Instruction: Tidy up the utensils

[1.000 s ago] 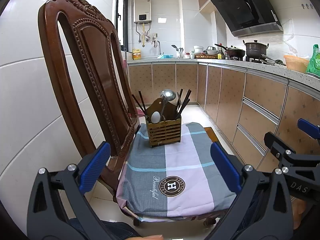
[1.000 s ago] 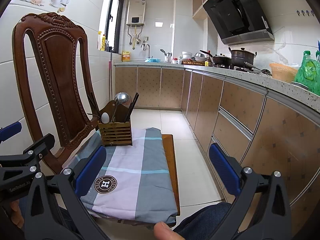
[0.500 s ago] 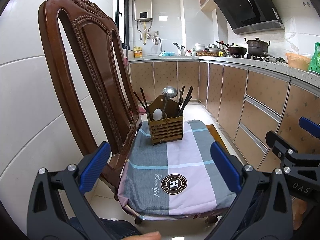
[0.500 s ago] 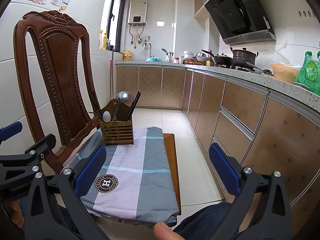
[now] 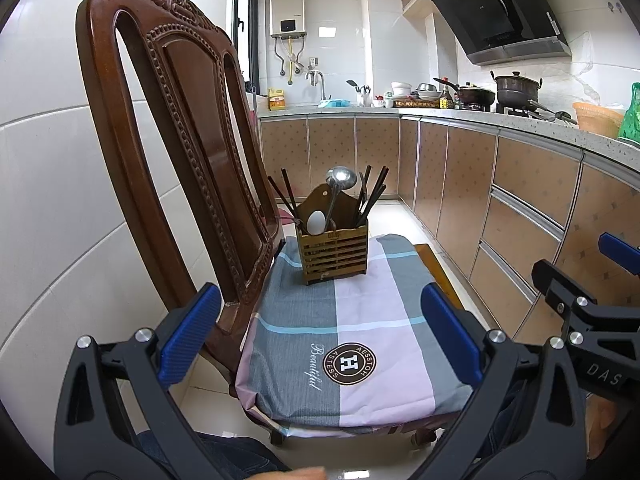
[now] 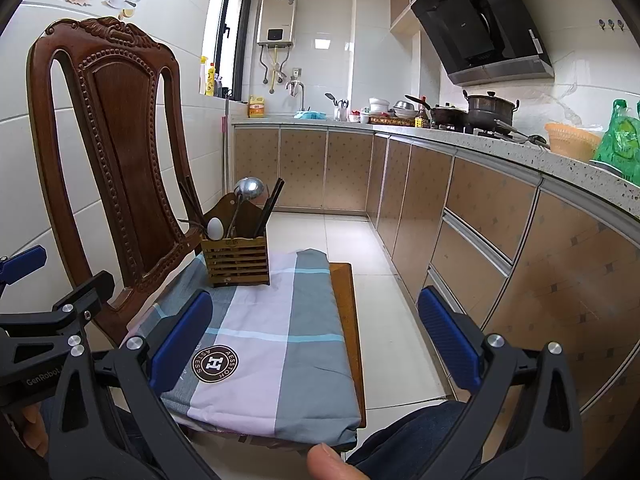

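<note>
Both grippers, left gripper (image 5: 318, 340) and right gripper (image 6: 316, 334), jaws wide open, empty. Utensil holder (image 5: 333, 254) sits far back on cushion (image 5: 360, 320), chair (image 5: 168, 140). Ladle (image 5: 340, 179) stiff, slick; probably grab mid-handle.

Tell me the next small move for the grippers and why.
Probably bring the right gripper forward toward the wooden holder on the chair cushion. Both it and the left gripper are open and empty, well short of the holder, where the ladle, spoon and chopsticks stand.
</note>
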`<state>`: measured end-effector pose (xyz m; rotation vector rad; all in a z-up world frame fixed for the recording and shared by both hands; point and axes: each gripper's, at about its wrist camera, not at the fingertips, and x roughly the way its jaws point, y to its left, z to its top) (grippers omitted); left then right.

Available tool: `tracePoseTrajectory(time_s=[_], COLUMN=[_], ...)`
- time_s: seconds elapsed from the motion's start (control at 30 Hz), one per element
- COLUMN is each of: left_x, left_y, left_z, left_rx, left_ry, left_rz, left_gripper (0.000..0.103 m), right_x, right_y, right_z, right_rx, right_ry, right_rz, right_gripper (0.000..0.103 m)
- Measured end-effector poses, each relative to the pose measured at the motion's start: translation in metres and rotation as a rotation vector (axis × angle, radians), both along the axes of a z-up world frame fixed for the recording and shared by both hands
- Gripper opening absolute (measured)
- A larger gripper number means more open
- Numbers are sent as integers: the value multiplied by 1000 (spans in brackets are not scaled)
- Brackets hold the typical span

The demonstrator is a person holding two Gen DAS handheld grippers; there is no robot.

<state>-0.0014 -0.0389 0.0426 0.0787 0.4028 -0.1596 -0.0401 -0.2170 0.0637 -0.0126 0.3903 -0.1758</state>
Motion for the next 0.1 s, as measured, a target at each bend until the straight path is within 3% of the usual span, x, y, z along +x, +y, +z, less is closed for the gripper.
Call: tracePoseTrajectory(time_s=[0.1], left_x=[0], left_y=[-2], left_z=[-1], left_rx=[5], left_ry=[2], left_rz=[3], left_gripper=[99], right_x=[1], right_y=[0], right_z=[-1], right_rx=[0], right_ry=[5], right_rz=[-2], right_gripper=[100])
